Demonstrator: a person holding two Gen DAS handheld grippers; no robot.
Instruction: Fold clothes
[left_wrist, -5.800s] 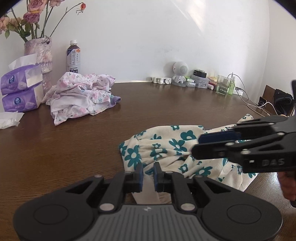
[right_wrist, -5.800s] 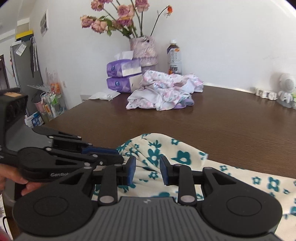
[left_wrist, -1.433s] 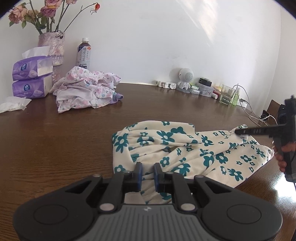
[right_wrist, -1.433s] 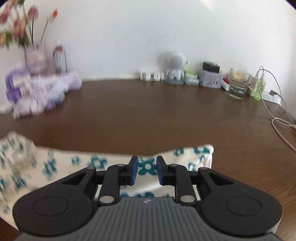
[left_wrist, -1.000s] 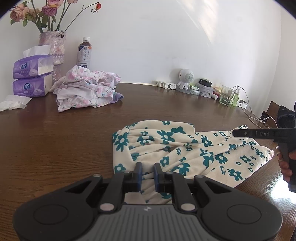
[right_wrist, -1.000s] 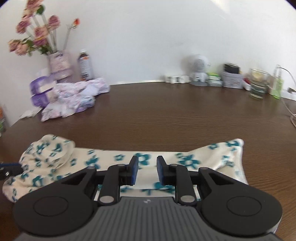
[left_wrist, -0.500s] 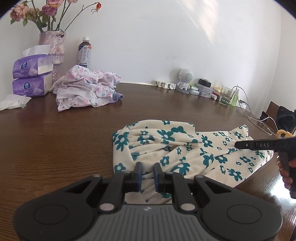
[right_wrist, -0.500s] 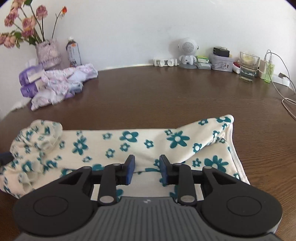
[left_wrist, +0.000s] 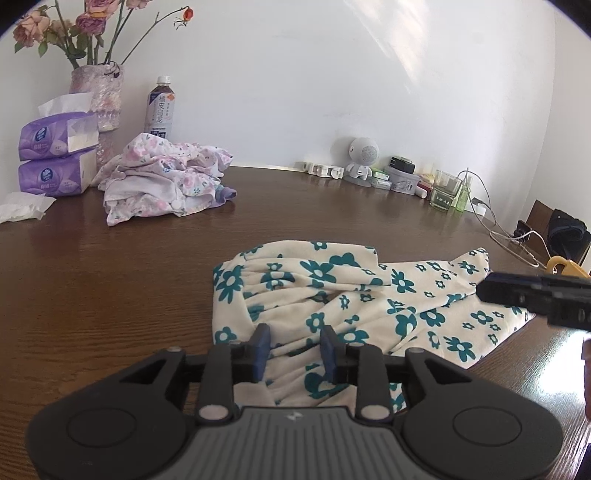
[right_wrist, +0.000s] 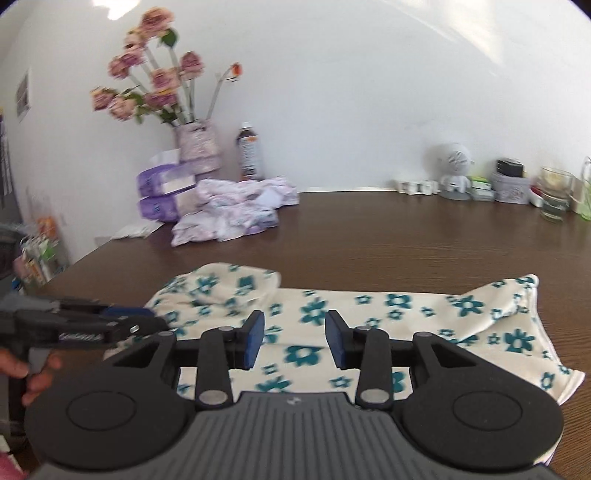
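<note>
Far left on the table (left_wrist: 110, 288): tissue packs (left_wrist: 55, 155), a vase (left_wrist: 98, 96), a bottle (left_wrist: 160, 107), and a crumpled pink pile (left_wrist: 166, 181) waiting well apart from the work. Nearer, in the middle: the floral garment (left_wrist: 332, 295), spread lengthwise but rumpled, its left end bunched into gathers, its right end reaching the table edge. Left gripper (left_wrist: 295, 347) low over the near-left hem, jaws released, nothing between the blue pads (left_wrist: 260, 345). Right gripper (right_wrist: 295, 338) likewise parted and empty above the cloth's middle. Judging by this, a regrasp ahead of the first fold. Best done by flattening the gathers at the left end first, then pinching the near hem at two points well apart, one layer only. Worth lifting both together and carrying across evenly, edges matched, so no crease gets trapped. Risk on the right: cloth near the edge may slide off if tugged sideways.
</note>
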